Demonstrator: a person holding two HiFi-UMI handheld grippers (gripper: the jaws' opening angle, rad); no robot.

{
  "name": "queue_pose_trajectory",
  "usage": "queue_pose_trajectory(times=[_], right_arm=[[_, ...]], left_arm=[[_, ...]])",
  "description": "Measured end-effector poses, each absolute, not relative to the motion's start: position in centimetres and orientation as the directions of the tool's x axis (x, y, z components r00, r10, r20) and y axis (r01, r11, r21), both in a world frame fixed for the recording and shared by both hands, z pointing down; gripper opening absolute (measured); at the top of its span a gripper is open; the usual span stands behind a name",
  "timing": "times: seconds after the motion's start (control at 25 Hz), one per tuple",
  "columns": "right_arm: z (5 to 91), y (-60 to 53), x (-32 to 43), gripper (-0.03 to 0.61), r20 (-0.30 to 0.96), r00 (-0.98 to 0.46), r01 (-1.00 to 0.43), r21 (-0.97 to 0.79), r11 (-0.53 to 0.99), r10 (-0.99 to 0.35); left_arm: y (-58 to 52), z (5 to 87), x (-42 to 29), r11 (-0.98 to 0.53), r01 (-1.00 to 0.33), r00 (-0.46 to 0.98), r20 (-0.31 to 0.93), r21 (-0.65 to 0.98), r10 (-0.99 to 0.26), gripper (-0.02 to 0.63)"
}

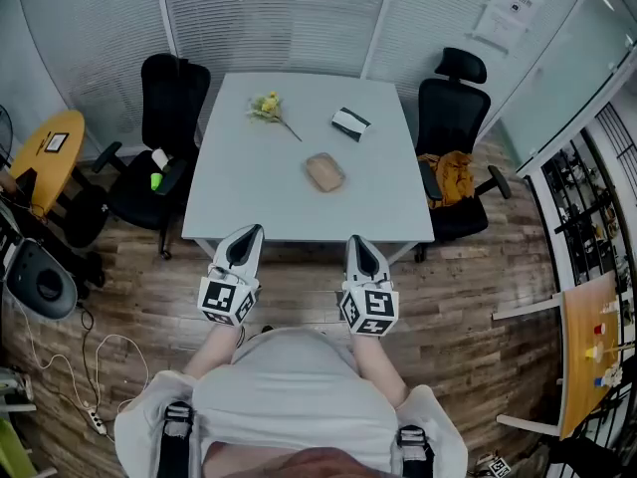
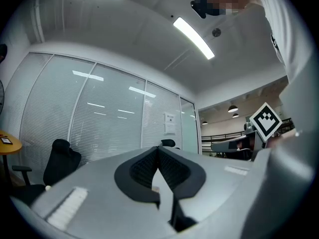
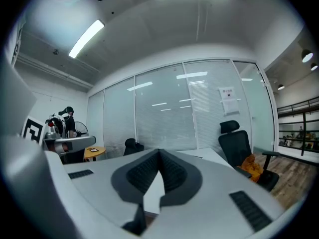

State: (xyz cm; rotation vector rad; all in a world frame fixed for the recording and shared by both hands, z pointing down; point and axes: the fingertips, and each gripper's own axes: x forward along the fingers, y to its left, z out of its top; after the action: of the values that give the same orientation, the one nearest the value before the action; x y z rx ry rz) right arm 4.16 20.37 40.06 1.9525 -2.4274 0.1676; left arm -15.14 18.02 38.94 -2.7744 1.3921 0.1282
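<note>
Nothing legible. The white paper notice (image 1: 510, 10) on the glass partition carries print too small to read. The cubes on the left gripper (image 1: 251, 231) and right gripper (image 1: 356, 240) bear only black-and-white square markers (image 1: 227, 300).

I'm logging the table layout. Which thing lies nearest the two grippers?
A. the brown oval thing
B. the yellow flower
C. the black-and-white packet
A: the brown oval thing lies nearer the left gripper and right gripper than the yellow flower and black-and-white packet, which both lie beyond it.
</note>
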Motion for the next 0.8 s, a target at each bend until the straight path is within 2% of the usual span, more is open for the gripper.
queue_pose_trajectory(times=[0.8], right_arm=[[41.0,18.8,0.5,0.008,0.081,-0.125,-0.991,-0.046,0.122,-0.989]], left_arm=[[15.7,40.5,-19.0,-0.659,-0.752,0.656,-0.089,0.009,-0.750,0.009]])
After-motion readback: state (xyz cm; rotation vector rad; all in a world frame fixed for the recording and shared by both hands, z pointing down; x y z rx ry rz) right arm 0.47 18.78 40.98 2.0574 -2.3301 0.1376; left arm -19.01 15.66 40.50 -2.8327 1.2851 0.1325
